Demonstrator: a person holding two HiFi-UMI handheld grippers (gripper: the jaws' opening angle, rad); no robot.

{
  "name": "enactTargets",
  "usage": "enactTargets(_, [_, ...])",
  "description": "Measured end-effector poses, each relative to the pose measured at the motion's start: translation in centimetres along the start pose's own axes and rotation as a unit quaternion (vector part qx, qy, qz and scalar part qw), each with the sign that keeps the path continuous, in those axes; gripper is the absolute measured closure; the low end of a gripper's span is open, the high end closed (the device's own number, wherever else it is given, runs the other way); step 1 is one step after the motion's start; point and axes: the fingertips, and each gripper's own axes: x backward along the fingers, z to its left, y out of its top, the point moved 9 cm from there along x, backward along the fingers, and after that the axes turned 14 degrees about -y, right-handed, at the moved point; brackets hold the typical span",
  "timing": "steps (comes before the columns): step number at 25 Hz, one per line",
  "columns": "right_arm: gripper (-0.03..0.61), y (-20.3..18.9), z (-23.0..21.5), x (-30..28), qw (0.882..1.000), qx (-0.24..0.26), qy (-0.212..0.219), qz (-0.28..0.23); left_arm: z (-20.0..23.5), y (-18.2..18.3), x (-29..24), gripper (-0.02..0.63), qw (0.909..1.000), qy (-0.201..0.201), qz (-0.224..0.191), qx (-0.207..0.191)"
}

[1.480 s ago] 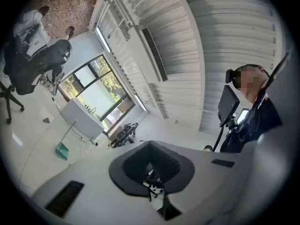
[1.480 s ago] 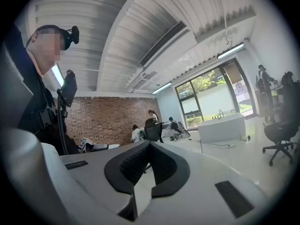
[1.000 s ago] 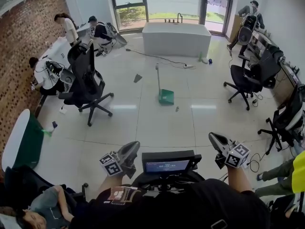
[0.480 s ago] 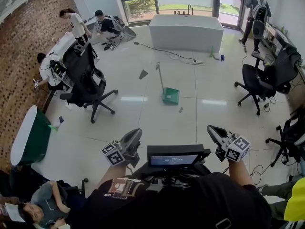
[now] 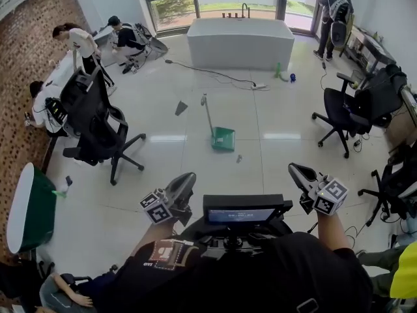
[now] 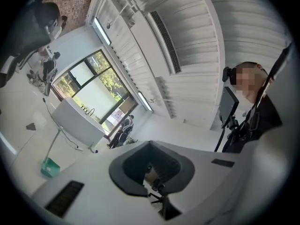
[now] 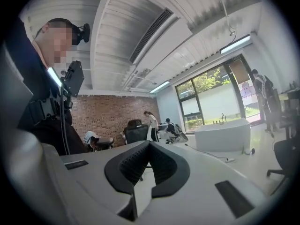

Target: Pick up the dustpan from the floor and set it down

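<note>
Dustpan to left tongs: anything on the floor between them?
Head view shows only bare floor tiles between the green dustpan and the left tongs.

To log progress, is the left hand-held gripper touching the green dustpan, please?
Apart: the head view shows open floor between the left hand-held gripper and the dustpan.

Green plastic dustpan (image 5: 223,138) with pale upright handle on glossy white tiled floor (image 5: 215,175). Red-brown brick wall (image 5: 26,51), white rectangular bathtub (image 5: 240,44), black swivel office chairs (image 5: 91,119), neon-yellow garment (image 5: 407,259).
</note>
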Motion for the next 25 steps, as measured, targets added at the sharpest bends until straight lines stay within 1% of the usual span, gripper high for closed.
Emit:
enactTargets(2, [0.569, 1.7, 0.2, -5.6, 1.000, 0.000, -0.014, -0.008, 5.3, 3.4, 0.4, 0.604, 0.9998, -0.014, 0.009, 0.007])
enactTargets(4, [0.569, 3.0, 0.2, -11.7, 0.999, -0.005, -0.030, -0.015, 11.0, 7.1, 0.9, 0.604, 0.9991, -0.027, 0.028, 0.014])
enactTargets(7, [0.569, 4.1, -0.4, -20.6, 0.999, -0.002, -0.050, -0.018, 19.5, 12.3, 1.1, 0.604, 0.9970, -0.046, 0.061, 0.010])
enactTargets(9, [0.569, 4.5, -1.4, -25.4, 0.998, -0.004, -0.054, -0.015, 24.4, 14.7, 0.4, 0.604, 0.9965, -0.048, 0.068, 0.010])
enactTargets(12, [0.569, 4.8, -5.0, -30.9, 0.999, -0.007, -0.051, -0.006, 30.6, 16.6, -2.4, 0.604, 0.9967, -0.048, 0.063, 0.014])
enactTargets(15, [0.569, 4.2, -9.7, -35.8, 0.999, -0.017, -0.050, -0.004, 36.4, 17.2, -5.7, 0.604, 0.9963, -0.047, 0.069, 0.018])
enactTargets(17, [0.569, 3.8, -13.5, -39.7, 0.999, -0.018, -0.042, -0.003, 40.6, 17.5, -8.2, 0.604, 0.9964, -0.041, 0.072, 0.018])
enactTargets(21, [0.569, 5.0, -25.0, -48.1, 1.000, -0.008, -0.001, -0.009, 49.4, 18.3, -16.3, 0.604, 0.9978, -0.010, 0.065, 0.006])
enactTargets(23, [0.569, 6.2, -31.1, -50.9, 1.000, 0.001, 0.023, -0.003, 52.1, 18.4, -21.0, 0.604, 0.9984, 0.016, 0.054, 0.000])
enactTargets(25, [0.569, 7.7, -37.1, -53.4, 0.999, 0.000, 0.048, 0.006, 54.6, 18.3, -25.9, 0.604, 0.9982, 0.045, 0.040, -0.001])
